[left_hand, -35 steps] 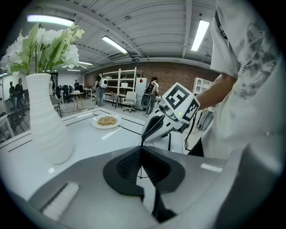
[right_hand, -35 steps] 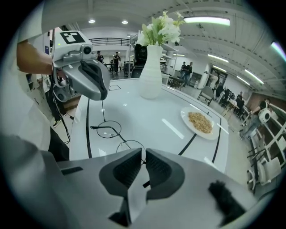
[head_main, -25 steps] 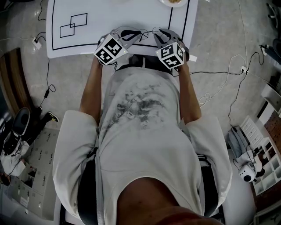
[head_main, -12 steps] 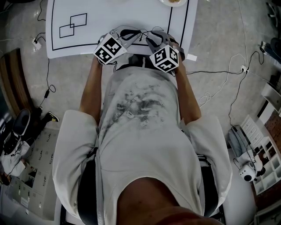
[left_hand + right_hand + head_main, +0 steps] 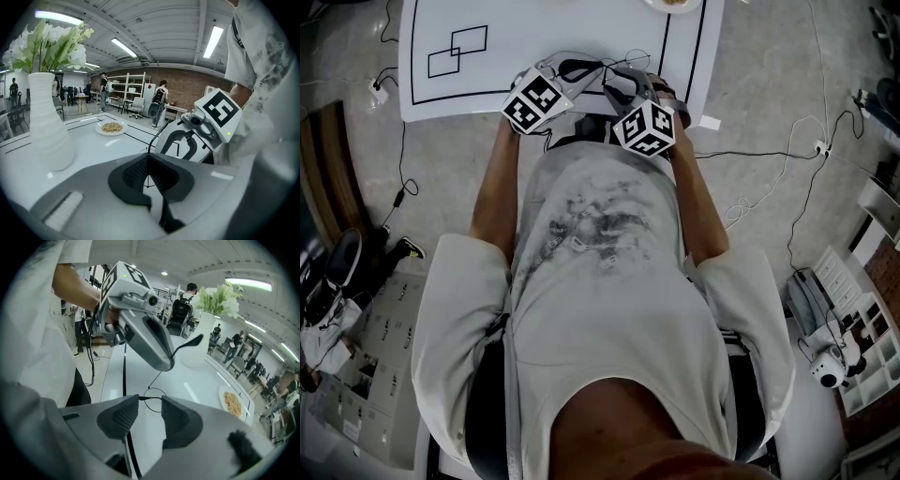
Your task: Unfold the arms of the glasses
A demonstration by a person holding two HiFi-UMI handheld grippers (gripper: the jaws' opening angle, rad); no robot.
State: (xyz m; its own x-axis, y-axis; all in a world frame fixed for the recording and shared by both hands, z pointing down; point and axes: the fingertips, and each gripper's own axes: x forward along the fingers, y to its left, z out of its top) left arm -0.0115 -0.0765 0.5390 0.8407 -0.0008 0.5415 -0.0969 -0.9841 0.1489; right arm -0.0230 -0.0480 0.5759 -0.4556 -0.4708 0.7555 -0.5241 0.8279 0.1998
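— Tongs on the left (image 5: 149, 164): shut or apart?
— Shut, pads pressed together on a thin wire of the glasses (image 5: 150, 398). Clearest in the left gripper view: wire rising out of the seam between the pads toward the right tongs (image 5: 150, 401).
— And those?
— Spread wide, just been opening. Round rim and bridge wire lying between the tips, pinched by neither pad.
— Any of that readable from the head view?
— Hardly. Just two marker cubes (image 5: 534, 101) side by side at the near edge of the white table (image 5: 581, 28), dark jaws meeting beyond them. Frame too thin to follow there.
— So where to look for the glasses themselves?
— Right gripper view. Dark curved earpiece sticking out past the left tongs' tip, a fine wire dropping from there to the round rim, all over the table close to its near edge.
— Anything else on top?
— White ribbed vase (image 5: 47, 126) with white flowers (image 5: 51, 37), close on the left in the left gripper view and outside the head view. Plate (image 5: 99, 129) of pale food farther back, beside a black line.
— And only from above?
— Two overlapping rectangles (image 5: 457, 52) drawn at the table's left, and a grey shirt (image 5: 600, 281) filling the lower frame.
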